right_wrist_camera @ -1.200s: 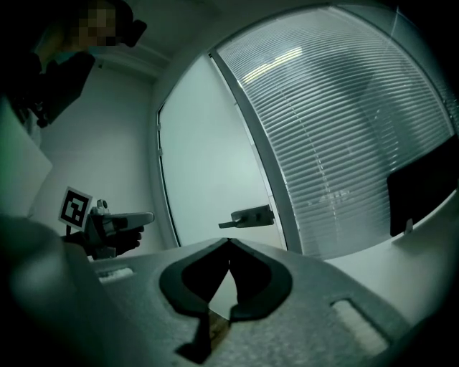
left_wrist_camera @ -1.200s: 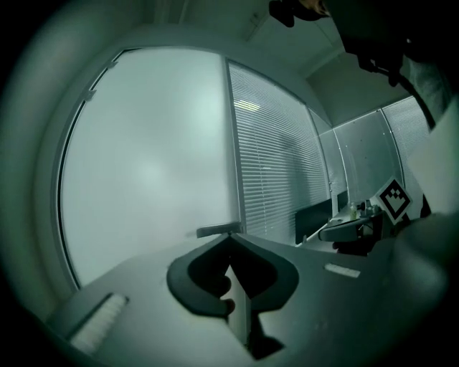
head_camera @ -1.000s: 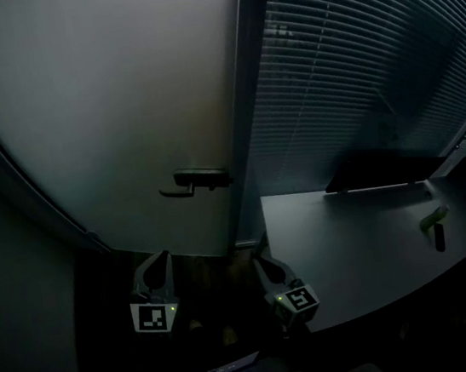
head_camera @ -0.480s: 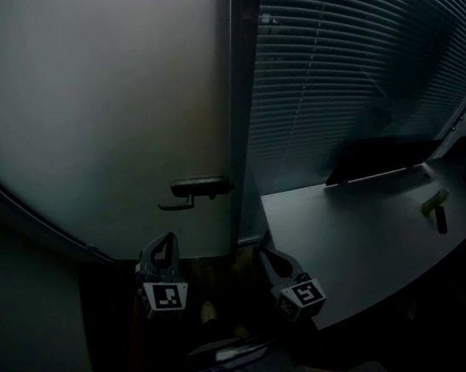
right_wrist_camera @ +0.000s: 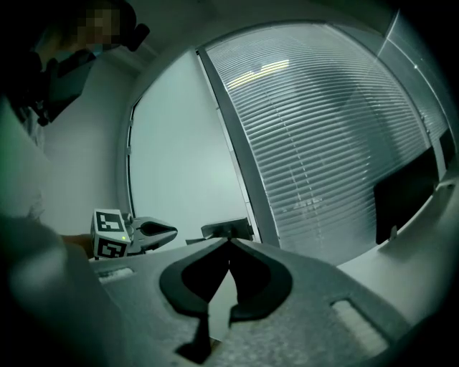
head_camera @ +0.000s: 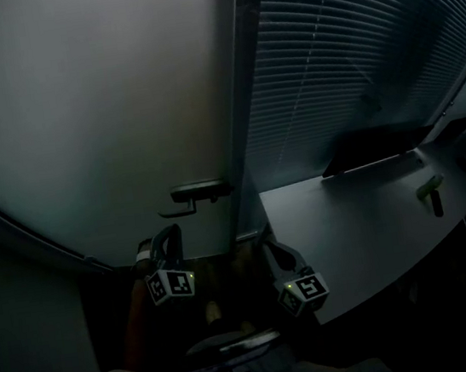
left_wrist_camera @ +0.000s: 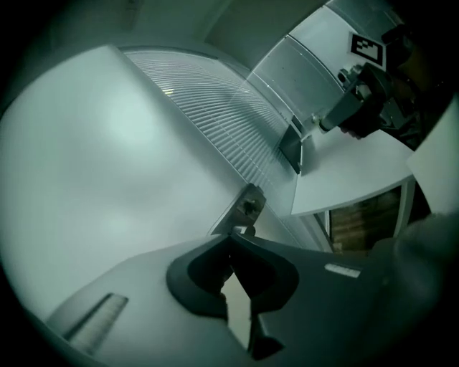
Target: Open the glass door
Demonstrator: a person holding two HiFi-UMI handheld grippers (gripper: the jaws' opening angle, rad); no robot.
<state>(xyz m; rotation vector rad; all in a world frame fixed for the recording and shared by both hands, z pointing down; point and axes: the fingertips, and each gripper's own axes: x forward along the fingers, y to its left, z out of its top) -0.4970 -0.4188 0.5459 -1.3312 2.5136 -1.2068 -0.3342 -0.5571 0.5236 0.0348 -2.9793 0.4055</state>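
Jaws of both grippers are seen pressed together, with nothing between them

Head view: left gripper [head_camera: 171, 231] is held just below the door handle [head_camera: 199, 192] of the glass door [head_camera: 102, 113], and no contact is seen. Right gripper [head_camera: 269, 244] is held low beside the desk [head_camera: 367, 222]. Blinds [head_camera: 342, 45] are seen to the door's right.

Left gripper view: closed jaw tips are pointed at the door handle, which is seen just beyond them. Right gripper is seen at upper right, over the desk.

Right gripper view: jaw tips are met. Door handle and left gripper are seen beyond them, and the glass door is shut
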